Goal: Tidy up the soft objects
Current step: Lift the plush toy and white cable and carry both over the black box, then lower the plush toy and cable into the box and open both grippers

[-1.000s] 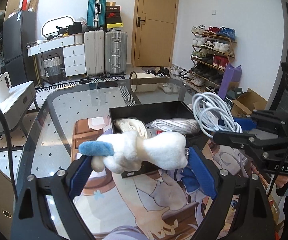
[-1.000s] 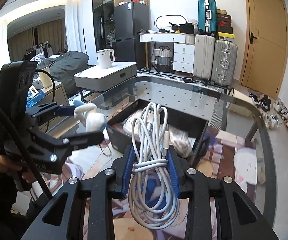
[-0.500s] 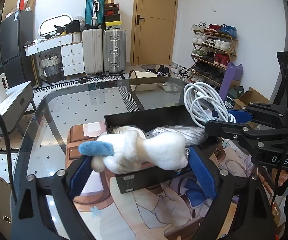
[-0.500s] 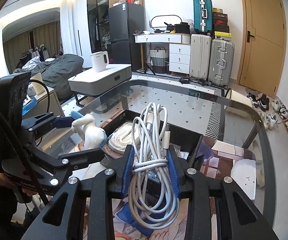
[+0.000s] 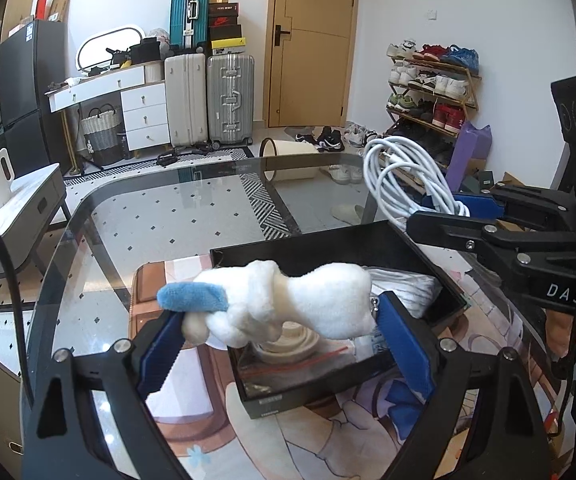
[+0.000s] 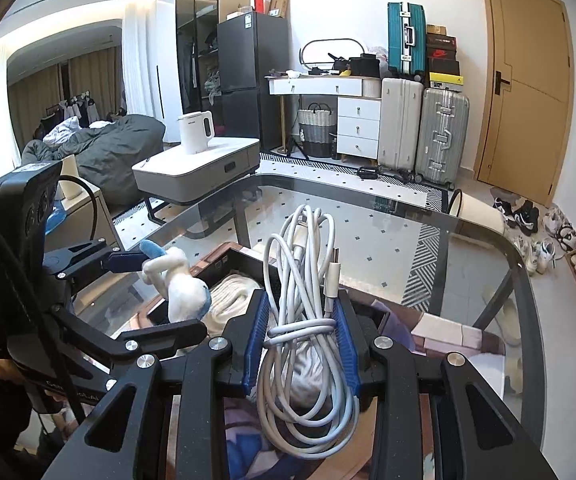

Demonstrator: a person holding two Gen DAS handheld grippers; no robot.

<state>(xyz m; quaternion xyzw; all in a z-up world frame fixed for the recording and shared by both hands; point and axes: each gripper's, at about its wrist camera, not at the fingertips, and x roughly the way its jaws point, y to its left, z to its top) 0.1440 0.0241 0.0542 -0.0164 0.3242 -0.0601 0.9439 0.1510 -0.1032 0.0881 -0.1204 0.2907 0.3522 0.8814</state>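
A: Left tool?

B: Spread wide across a white plush toy, blue pads pressing both ends. Lower centre of the left wrist view. Blue ear sticking out to the left, small metal clasp showing at the right end.

A: Below the toy?

B: Black box, open at the top, sitting on a printed mat on the glass worktop. Inside: a cream coiled strap and a grey striped bundle. Contact between toy and box: cannot tell.

A: Right tool?

B: Clamped narrow on a bundled white cable, centre of the right wrist view. Loops hanging below the blue pads, more loops and 1 plug end rising above them. A wrap of the same cable binding the bundle at pad level.

A: Seen from the other side?

B: Same cable at upper right of the left wrist view, above the box's far right corner, held off the worktop. In the right wrist view, the toy and left tool at left of centre, over the box's near left edge.

A: Person?

B: Only a hand at the far left edge of the right wrist view, partly hidden behind the left tool's black body.

A: Background?

B: Suitcases against the far wall, shoe rack at right, white kettle on a low grey cabinet.
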